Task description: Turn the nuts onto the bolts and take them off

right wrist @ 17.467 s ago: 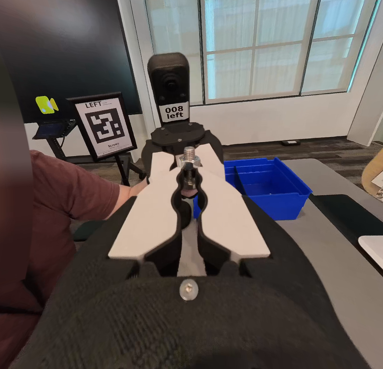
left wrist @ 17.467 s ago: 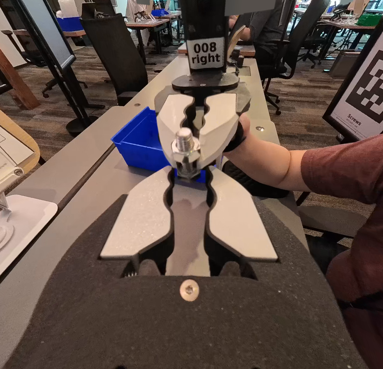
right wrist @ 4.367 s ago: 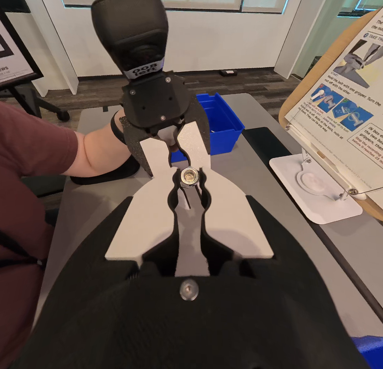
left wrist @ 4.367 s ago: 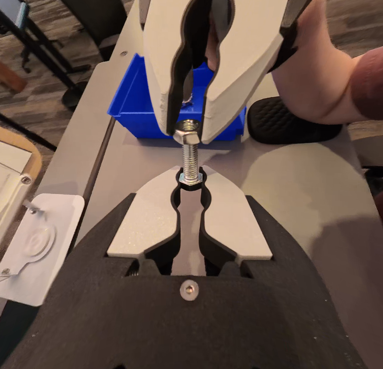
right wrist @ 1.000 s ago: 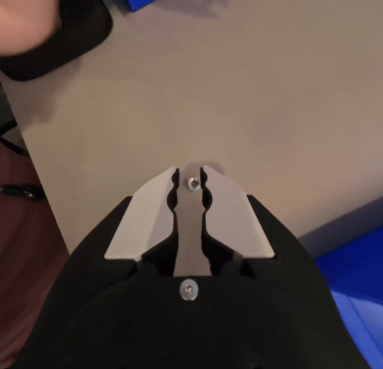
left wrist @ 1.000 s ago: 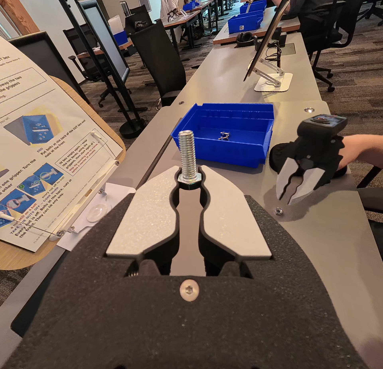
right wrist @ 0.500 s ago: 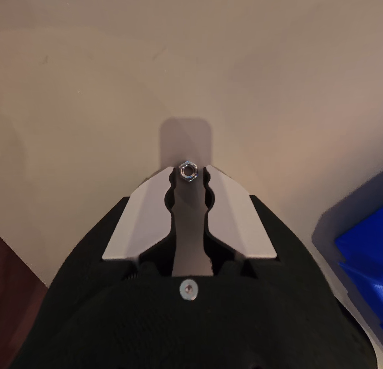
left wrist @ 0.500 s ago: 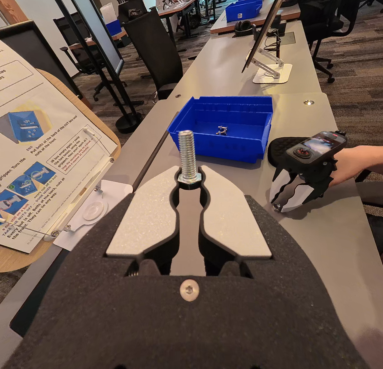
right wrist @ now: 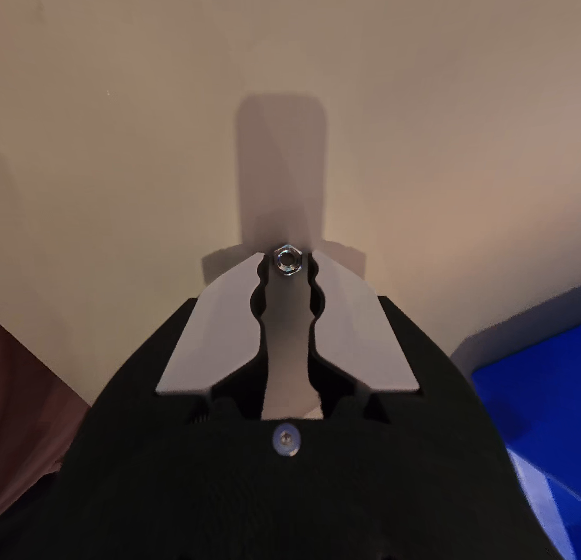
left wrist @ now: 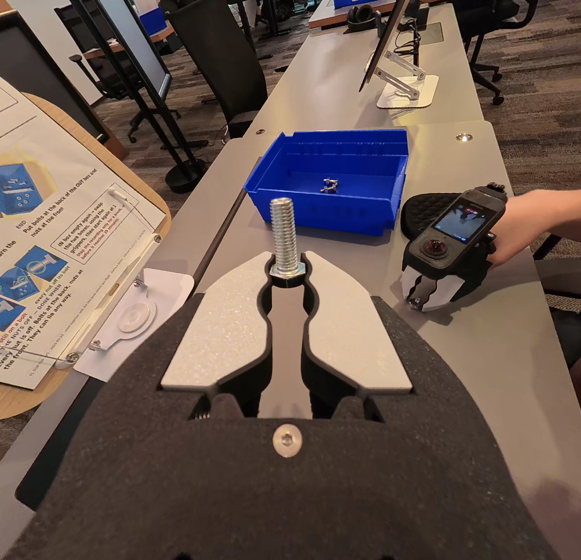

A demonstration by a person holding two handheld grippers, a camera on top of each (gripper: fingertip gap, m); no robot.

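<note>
The left claw (left wrist: 286, 263) is clamped on the hex head of a bolt (left wrist: 284, 235), which stands upright with its threaded shank bare and pointing up. At 12 o'clock from the bolt, a blue bin (left wrist: 330, 185) sits on the grey counter (left wrist: 471, 372), with a few small bolts (left wrist: 328, 185) lying loose in its front compartment (too small to count exactly). At 9 o'clock a wooden board (left wrist: 63, 230) carries an illustrated instruction sheet, propped on a white stand (left wrist: 138, 312).

At 3 o'clock the right claw (left wrist: 419, 303) points down at the counter, its tips touching or nearly touching the surface, and a person's hand (left wrist: 528, 227) holds it from the right. A black camera (left wrist: 452, 230) rides on top of it, screen lit. A nut (left wrist: 415, 301) lies at its tips.

From the right wrist view the nut (right wrist: 287, 259) lies flat on the counter (right wrist: 125, 136), hole up, between the very tips of the right claw (right wrist: 287, 257). The jaws stand narrowly apart, with a thin gap on each side of the nut (whether either finger grazes it I cannot tell), so the nut is not pinched. At 4 o'clock a second blue bin (right wrist: 534, 403) shows its corner, blurred. A black pad (left wrist: 421, 211) lies behind the right claw beside the first bin.
</note>
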